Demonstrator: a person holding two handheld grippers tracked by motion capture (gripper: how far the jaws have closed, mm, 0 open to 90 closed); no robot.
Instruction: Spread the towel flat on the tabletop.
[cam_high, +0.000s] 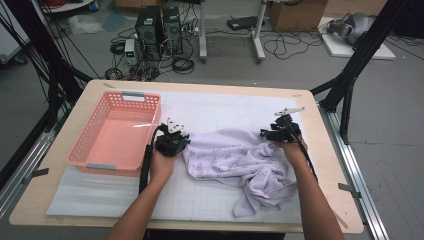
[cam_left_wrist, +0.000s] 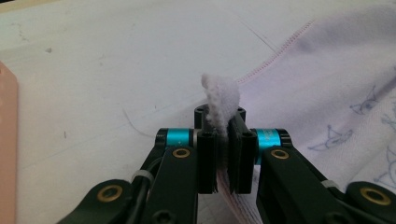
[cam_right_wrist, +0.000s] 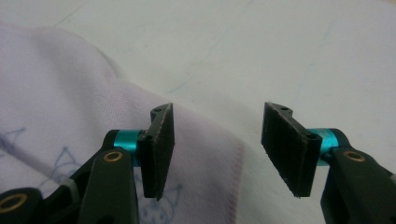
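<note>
A pale lilac garment (cam_high: 240, 162) with small blue prints lies crumpled on the white mat (cam_high: 200, 112) in the middle of the table. My left gripper (cam_high: 172, 141) sits at the garment's left edge, shut on a fold of it. In the left gripper view a tuft of the lilac garment (cam_left_wrist: 220, 100) sticks up between the closed pads of the left gripper (cam_left_wrist: 223, 128). My right gripper (cam_high: 277, 131) is at the garment's upper right corner. In the right gripper view the right gripper (cam_right_wrist: 217, 135) stands open over the hemmed edge of the garment (cam_right_wrist: 70, 93), its pads apart from the cloth.
A pink plastic basket (cam_high: 116, 131) with nothing in it stands on the left part of the table, just left of my left gripper. The table's edges (cam_high: 330, 165) run close on the right. Cables, computer cases and a cardboard box lie on the floor beyond.
</note>
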